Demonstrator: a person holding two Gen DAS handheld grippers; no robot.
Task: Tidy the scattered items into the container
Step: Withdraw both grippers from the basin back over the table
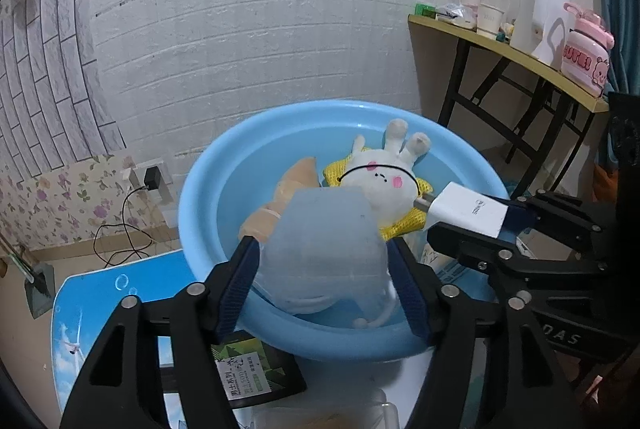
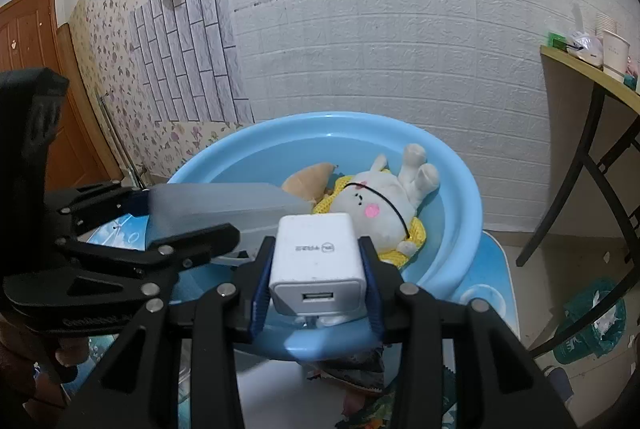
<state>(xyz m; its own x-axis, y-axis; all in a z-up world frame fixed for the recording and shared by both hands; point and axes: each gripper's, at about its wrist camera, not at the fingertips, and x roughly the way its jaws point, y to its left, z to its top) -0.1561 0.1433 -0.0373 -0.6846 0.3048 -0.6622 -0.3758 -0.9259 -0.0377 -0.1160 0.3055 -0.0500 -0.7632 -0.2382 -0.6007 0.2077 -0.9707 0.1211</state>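
Left gripper (image 1: 324, 269): fingers closed on a translucent plastic box (image 1: 326, 249), held over the near rim of the blue basin (image 1: 192, 197) in the centre of the left wrist frame. Right gripper (image 2: 316, 281): fingers clamped on the two flat sides of a white USB charger (image 2: 316, 261), held above the near part of the basin.

Handling, as judged. The charger is rigid, light and smooth-sided — the flat-side grip is sound, though glossy plastic may slip if the hold eases early. The box looks thin-walled and light; it may flex under a hard squeeze. Neither seems fragile enough to suffer from a short drop.

Contents. A white plush rabbit (image 2: 384, 205) on a yellow mesh piece lies centre-right in the basin, with a tan soft item (image 2: 308, 181) to its left. Both are soft and would cushion what lands on them.

Room. Open basin floor shows toward the upper left of the bowl and along the near side. The two grippers sit close together — the charger's prongs point toward the box, so contact between them is the main risk. A dark packet (image 1: 256, 373) lies on the bench below the basin rim.
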